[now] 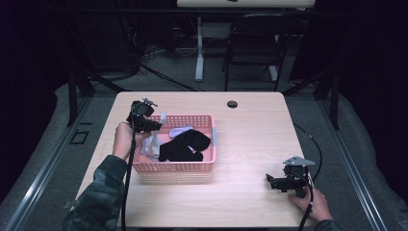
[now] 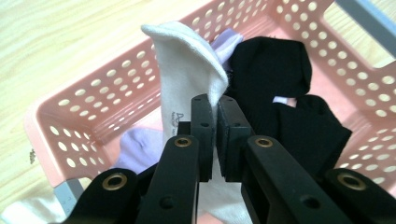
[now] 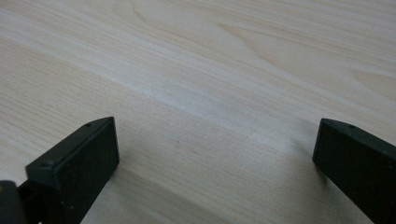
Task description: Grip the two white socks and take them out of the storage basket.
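Right now the left gripper is clenched on a white sock, its jaws pinching a fold of the fabric near the sock's upper edge, with the rest of the sock draping down between the gripper's arms. It hangs over the pink basket, at the basket's left end, with the sock trailing inside the rim. Below and beside it in the basket lie a black sock bunched in a heap and a pale purple sock half under the white one. The white sock looks light, soft and limp: it will sag and swing from wherever it is pinched, and a grip on a thin fold could slip, so a bite across the doubled cuff seems the safest hold. Snagging on the basket's perforated wall looks possible as it comes clear. Farther off, the right gripper rests low on the pale wood surface with its jaws spread wide and nothing between them.
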